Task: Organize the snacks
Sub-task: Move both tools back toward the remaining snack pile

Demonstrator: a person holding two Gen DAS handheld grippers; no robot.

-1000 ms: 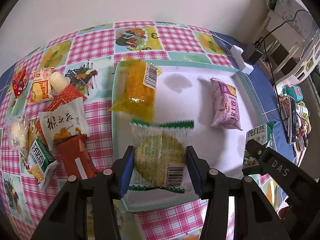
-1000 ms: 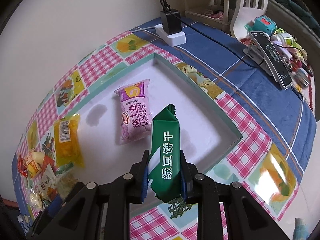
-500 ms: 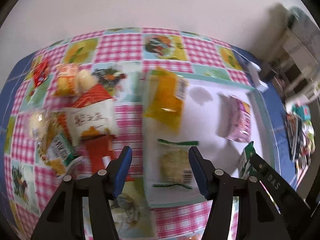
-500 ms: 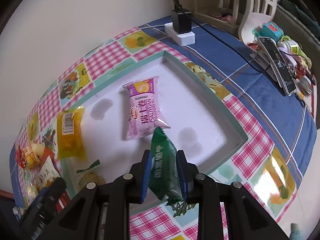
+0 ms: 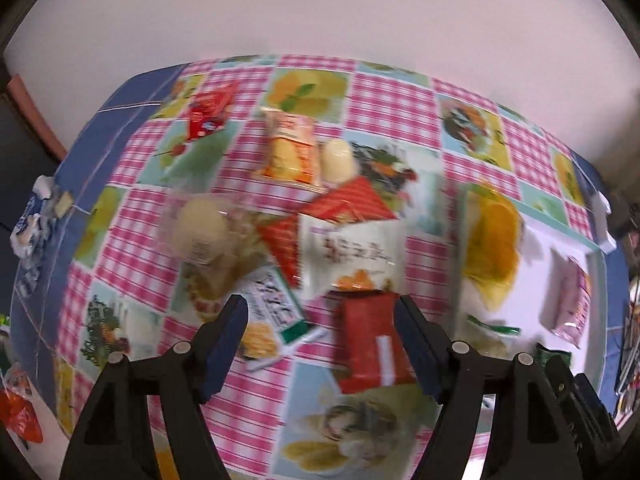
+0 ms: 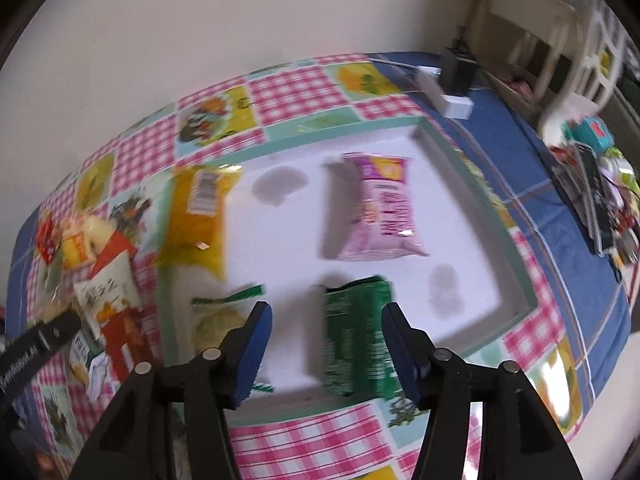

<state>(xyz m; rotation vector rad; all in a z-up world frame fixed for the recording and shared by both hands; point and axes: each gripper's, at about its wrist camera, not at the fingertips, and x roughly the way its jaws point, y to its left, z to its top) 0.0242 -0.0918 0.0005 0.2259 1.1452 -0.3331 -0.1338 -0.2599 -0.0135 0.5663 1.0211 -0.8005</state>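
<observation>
My left gripper (image 5: 320, 312) hangs over the loose snack pile on the checked tablecloth, its jaws opening and gripping nothing. Below it lie a red packet (image 5: 372, 344), a green-and-white packet (image 5: 276, 312) and a white packet (image 5: 352, 256). My right gripper (image 6: 327, 314) is over the white tray (image 6: 516, 264), its jaws opening. The green packet (image 6: 356, 344) lies flat in the tray between its fingers, and the pads do not press on it. Also in the tray are a pink packet (image 6: 384, 212), a yellow packet (image 6: 200, 216) and a clear cookie packet (image 6: 216, 316).
A white power strip with a black adapter (image 6: 452, 92) sits behind the tray. Remotes and small clutter (image 6: 596, 184) lie on the blue cloth at the right. More snacks (image 5: 288, 148) lie at the back of the pile. A wall runs behind the table.
The left gripper let go of the clear cookie packet in the tray, swung left over the pile and widened. The right gripper opened and the green packet dropped flat into the tray.
</observation>
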